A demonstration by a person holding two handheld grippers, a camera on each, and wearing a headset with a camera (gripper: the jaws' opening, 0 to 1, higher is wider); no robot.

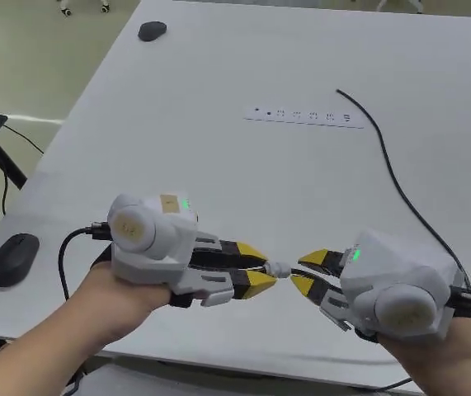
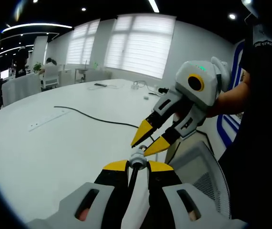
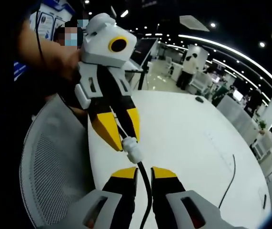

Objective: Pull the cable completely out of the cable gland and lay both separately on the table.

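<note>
A small grey-white cable gland hangs in the air just above the near edge of the white table. My left gripper comes in from the left and is shut on the gland at its yellow tips. In the left gripper view the gland sits between the tips, with black cable running back between the jaws. My right gripper faces it from the right, a short way off. In the right gripper view the cable leaves the gland and passes between my right gripper's nearly closed jaws.
A white power strip lies mid-table, and a long black lead runs from it to the right edge. One black mouse lies at the left edge and a dark object far back. A grey mesh chair stands below the grippers.
</note>
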